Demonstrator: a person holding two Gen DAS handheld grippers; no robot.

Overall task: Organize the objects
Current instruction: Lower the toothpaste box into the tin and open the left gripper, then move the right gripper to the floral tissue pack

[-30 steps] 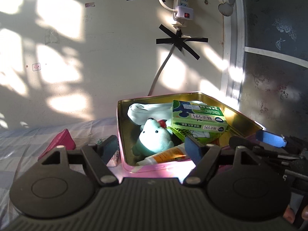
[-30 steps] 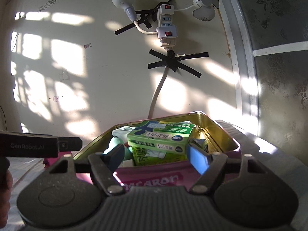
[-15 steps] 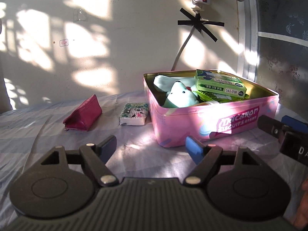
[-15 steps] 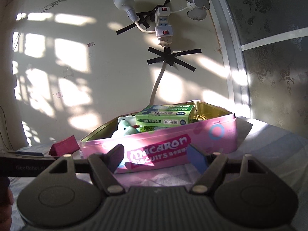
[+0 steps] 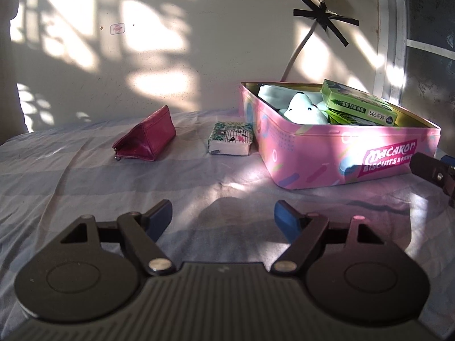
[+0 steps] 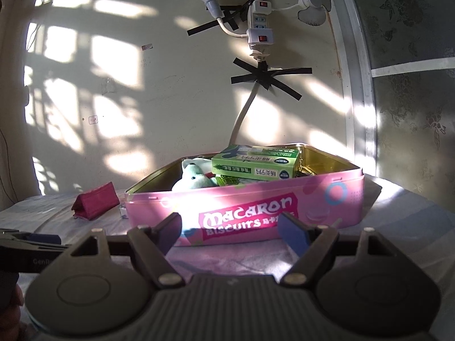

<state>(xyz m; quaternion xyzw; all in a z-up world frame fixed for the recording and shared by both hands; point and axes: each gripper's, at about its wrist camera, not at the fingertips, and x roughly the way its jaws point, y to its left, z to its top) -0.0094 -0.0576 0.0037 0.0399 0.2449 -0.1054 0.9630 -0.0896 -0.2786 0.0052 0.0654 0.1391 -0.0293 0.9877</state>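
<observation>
Pink metal biscuit tin (image 5: pixel 335 153), lid off, stands on the striped grey bed sheet (image 5: pixel 85 187) near the sunlit wall (image 5: pixel 159 56). Inside it lie a pale green plush toy (image 5: pixel 304 112) and stacked green cardboard boxes (image 5: pixel 358 106); lower contents are hidden by the tin wall. Left of the tin, just beside it, lies a patterned tissue pack (image 5: pixel 230 142); further left, apart, a dark red triangular pouch (image 5: pixel 145 137). Open sheet lies in front of all three. Left gripper (image 5: pixel 223 221) and right gripper (image 6: pixel 229 228) both have jaws apart, nothing between them. The right gripper faces the tin's front wall, and the tissue pack is mostly hidden in its view.
</observation>
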